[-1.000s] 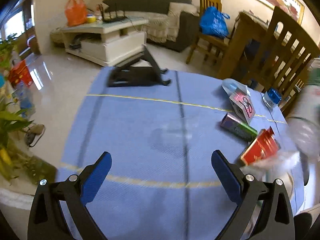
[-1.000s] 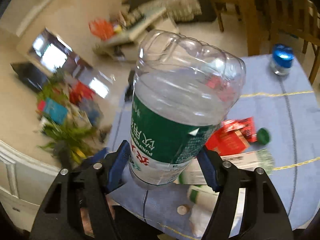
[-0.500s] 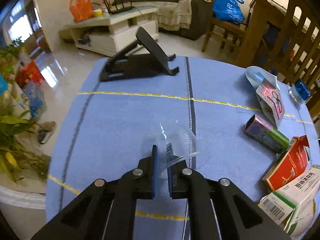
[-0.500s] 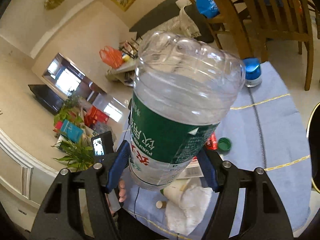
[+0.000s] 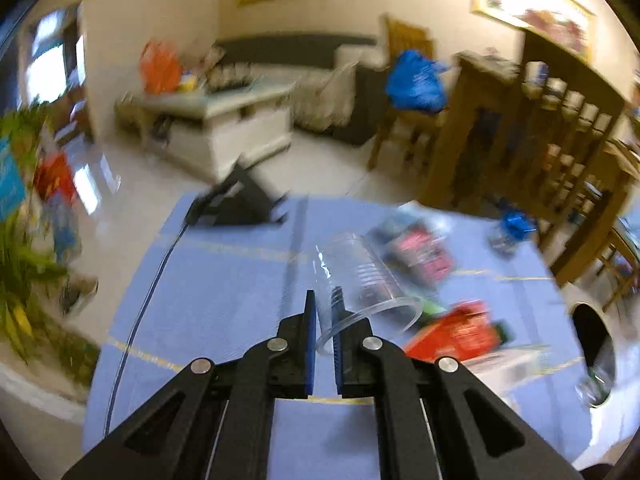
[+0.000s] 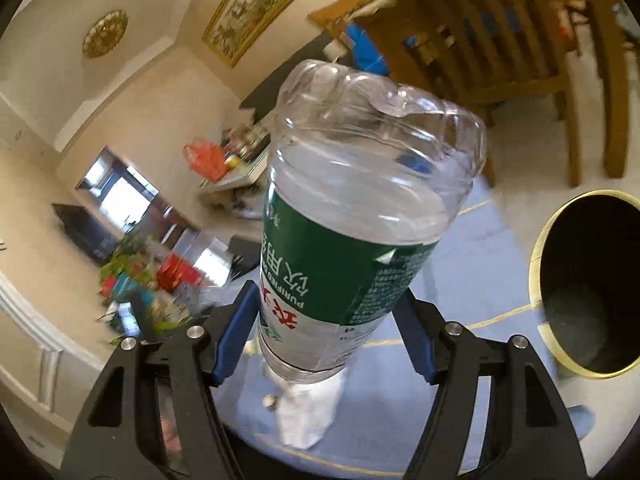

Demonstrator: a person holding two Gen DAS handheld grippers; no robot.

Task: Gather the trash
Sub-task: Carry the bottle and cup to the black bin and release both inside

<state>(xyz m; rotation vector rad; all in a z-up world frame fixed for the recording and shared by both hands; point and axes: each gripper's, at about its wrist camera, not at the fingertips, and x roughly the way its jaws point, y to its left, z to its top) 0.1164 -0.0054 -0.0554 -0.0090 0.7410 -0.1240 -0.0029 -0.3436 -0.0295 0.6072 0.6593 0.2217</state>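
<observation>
L gripper: jaws nearly together, pinching the rim wall of a clear plastic cup, cup lifted over the blue tablecloth | R gripper: clamped on a water bottle with green label, base pointing away from the camera | bin: open mouth to the bottle's right | red packet lying on the cloth, view blurred

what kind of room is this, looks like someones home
Most likely a home's combined living and dining room: a dark sofa behind a white coffee table, wooden dining chairs, and framed pictures on the walls.
</observation>
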